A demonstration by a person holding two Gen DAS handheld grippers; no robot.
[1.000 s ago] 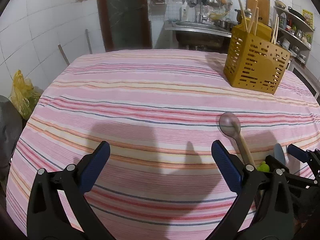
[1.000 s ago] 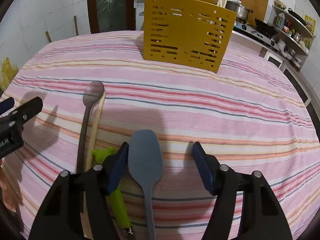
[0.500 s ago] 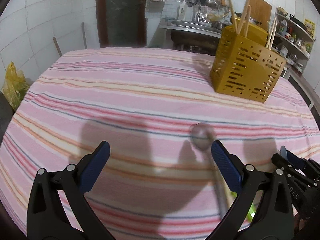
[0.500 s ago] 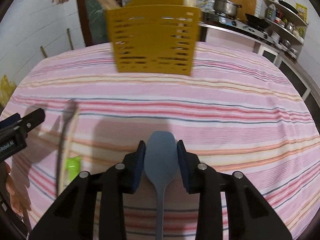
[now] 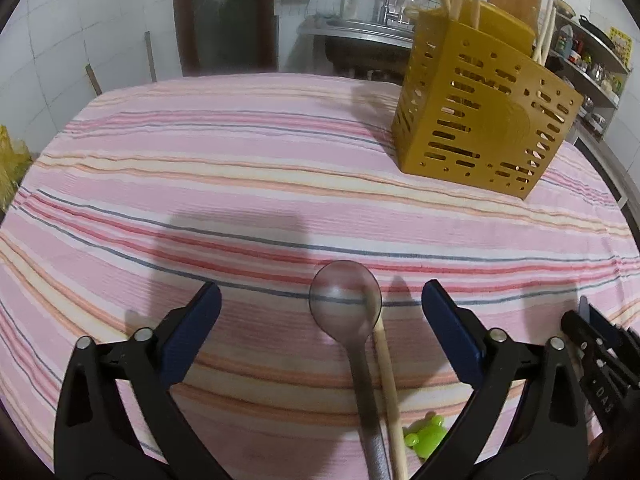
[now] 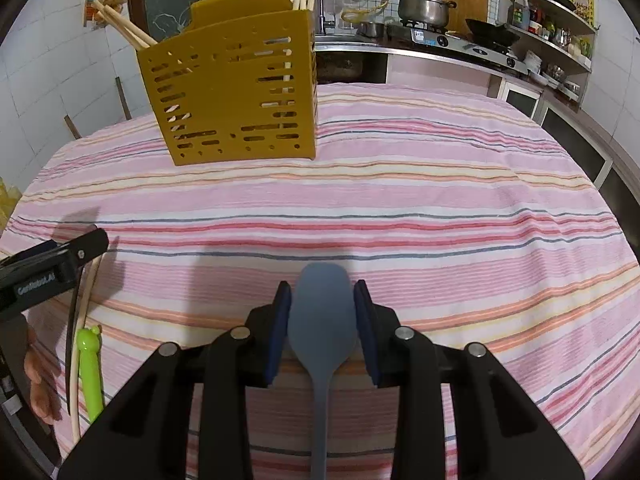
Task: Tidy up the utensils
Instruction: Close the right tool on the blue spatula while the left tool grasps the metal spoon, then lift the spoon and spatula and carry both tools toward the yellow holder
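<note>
My right gripper (image 6: 322,320) is shut on the head of a blue-grey silicone spatula (image 6: 322,308), lifted over the striped cloth. My left gripper (image 5: 320,320) stands wide with its jaws closing; a grey translucent spoon (image 5: 346,300) and a wooden chopstick (image 5: 390,384) lie on the cloth between its fingers, untouched. A green frog-topped utensil (image 5: 426,436) lies beside them. The yellow slotted utensil holder (image 6: 232,96) stands at the table's far side with several chopsticks in it. In the right wrist view the left gripper's finger (image 6: 60,264) shows at the left, over the spoon handle (image 6: 74,328) and the green utensil (image 6: 90,368).
A pink striped cloth (image 5: 200,184) covers the table (image 6: 440,184). Behind it are a sink, a stove with a pot (image 6: 424,8) and shelves of kitchenware. A hand (image 6: 38,376) shows at the left edge. A yellow bag (image 5: 10,164) hangs left.
The right gripper shut on the spatula head and lifted it off the cloth toward the holder. The left gripper moved right, so the grey spoon and chopstick now lie between its fingers.
</note>
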